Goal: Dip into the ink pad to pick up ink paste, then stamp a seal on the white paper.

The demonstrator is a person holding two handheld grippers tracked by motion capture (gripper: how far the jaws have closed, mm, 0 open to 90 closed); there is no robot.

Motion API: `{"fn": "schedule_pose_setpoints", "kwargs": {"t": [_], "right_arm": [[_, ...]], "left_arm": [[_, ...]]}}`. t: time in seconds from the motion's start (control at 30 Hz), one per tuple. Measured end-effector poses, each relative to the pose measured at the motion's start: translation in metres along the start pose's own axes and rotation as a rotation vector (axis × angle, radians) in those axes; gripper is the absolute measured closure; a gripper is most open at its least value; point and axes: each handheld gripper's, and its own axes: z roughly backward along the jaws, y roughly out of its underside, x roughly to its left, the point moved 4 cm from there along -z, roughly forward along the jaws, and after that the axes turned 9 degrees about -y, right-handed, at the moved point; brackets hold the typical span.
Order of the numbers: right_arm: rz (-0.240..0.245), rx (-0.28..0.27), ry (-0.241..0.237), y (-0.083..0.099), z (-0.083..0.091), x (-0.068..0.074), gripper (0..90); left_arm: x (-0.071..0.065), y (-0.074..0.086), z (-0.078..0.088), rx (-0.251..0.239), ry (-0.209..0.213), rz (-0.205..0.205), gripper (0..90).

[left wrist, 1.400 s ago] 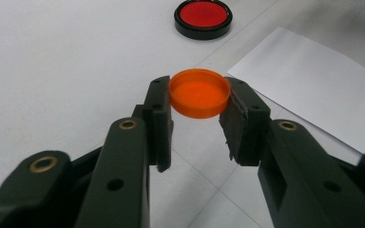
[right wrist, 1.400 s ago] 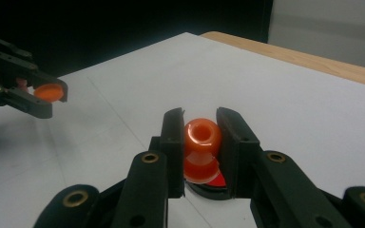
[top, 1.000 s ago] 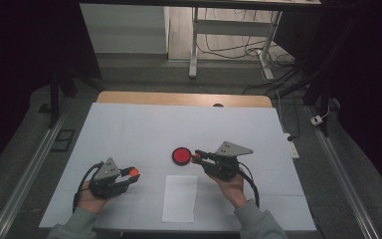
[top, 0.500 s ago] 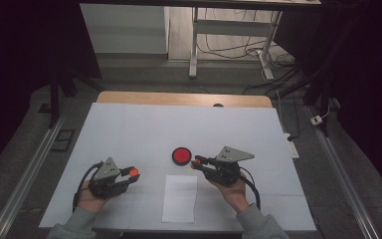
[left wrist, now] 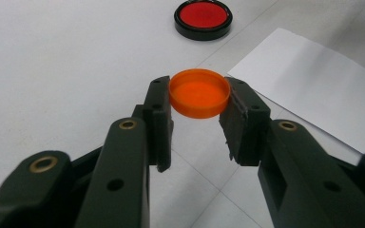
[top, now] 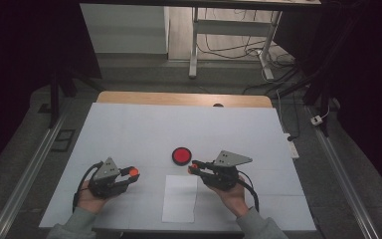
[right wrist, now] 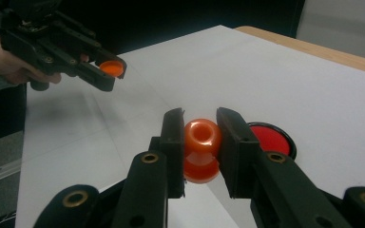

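My left gripper [top: 132, 173] is shut on a shallow orange cap [left wrist: 199, 97], pinched by its sides between the two pads and held just above the table with its hollow side up. My right gripper [top: 193, 167] is shut on a small orange bottle-like piece [right wrist: 202, 137], gripped at its round open neck with the wider body below. The right gripper view also shows the left gripper [right wrist: 109, 71] with its cap [right wrist: 111, 68] at the upper left, well apart. A red disc in a black rim [top: 181, 156] lies flat just beyond the right gripper's tips.
A white sheet of paper [top: 180, 198] lies between my hands near the front edge of the white table top [top: 144, 129]. A wooden strip [top: 179, 98] runs along the far edge. Metal rails [top: 25, 174] flank the table on both sides.
My right gripper has drawn back a little toward the near edge, away from the red disc, still holding the orange piece. The left gripper has stayed still.
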Motion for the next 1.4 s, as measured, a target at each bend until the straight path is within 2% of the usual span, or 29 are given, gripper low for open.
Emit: {"fn": "schedule_pose_setpoints", "kwargs": {"t": [1.4], "right_arm": [[0.023, 0.063, -0.058, 0.013, -0.009, 0.018, 72.2]], "left_arm": [[0.000, 0.000, 0.001, -0.002, -0.002, 0.000, 64.8]]}}
